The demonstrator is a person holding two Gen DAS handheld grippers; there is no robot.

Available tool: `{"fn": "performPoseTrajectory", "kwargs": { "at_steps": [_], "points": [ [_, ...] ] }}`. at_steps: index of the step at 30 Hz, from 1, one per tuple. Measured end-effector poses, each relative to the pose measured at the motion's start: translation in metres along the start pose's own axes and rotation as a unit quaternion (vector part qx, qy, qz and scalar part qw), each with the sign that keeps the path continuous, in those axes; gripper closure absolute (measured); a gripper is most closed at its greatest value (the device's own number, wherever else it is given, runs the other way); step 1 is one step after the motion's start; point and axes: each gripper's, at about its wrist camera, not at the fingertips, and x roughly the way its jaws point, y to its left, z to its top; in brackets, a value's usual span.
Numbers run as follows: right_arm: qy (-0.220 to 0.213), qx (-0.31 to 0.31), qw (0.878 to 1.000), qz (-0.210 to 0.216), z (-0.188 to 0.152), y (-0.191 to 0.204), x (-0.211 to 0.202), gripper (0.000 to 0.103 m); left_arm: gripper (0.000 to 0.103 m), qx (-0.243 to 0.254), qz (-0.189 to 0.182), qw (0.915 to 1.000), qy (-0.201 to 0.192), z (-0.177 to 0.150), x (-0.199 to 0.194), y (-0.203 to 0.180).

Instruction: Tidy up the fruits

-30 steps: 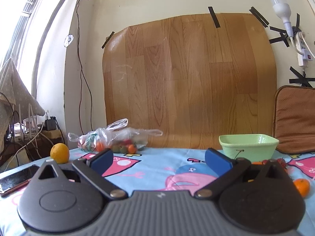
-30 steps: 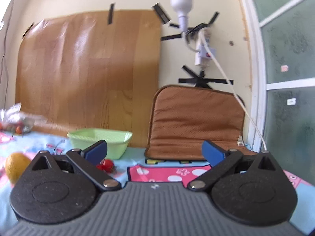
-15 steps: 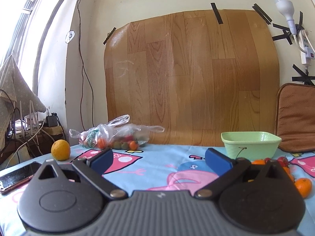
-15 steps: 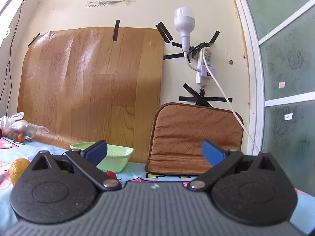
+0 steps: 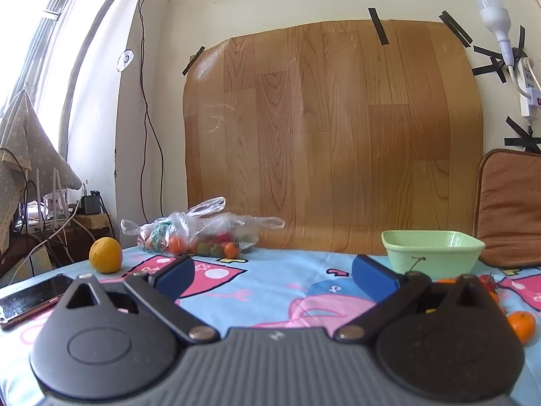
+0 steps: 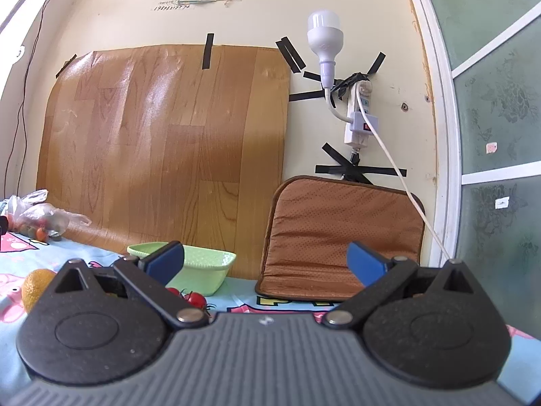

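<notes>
1. Both views have tipped up over the last second, showing more wall and less cloth; no fruit approached yet, I'd say.
2. Left gripper (image 5: 273, 270) and right gripper (image 6: 265, 260) spread wide, empty.
3. Bowl (image 5: 431, 248) at 1 o'clock, orange (image 5: 105, 254) at 10, tomatoes (image 6: 192, 299) beside bowl.
4. Bag (image 5: 199, 233) and phone (image 5: 32, 296) clutter the left.
</notes>
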Motion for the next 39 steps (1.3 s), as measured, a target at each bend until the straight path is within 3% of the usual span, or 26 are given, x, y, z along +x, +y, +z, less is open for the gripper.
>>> {"fn": "performPoseTrajectory", "kwargs": {
  "at_steps": [12, 21, 39],
  "points": [
    [0.015, -0.012, 1.0, 0.023, 0.001, 0.007, 0.001, 0.0, 0.0, -0.004, -0.001, 0.9999, 0.009, 0.0, 0.003, 0.001],
    [0.036, -0.018, 0.998, 0.039, 0.001, 0.011, 0.005, 0.006, 0.0, -0.007, -0.005, 0.9998, 0.018, 0.001, 0.007, 0.001],
    [0.031, -0.007, 0.999, 0.041, 0.001, 0.009, 0.001, 0.006, 0.0, -0.01, -0.003, 0.9998, 0.015, 0.001, 0.005, 0.003]
  ]
}}
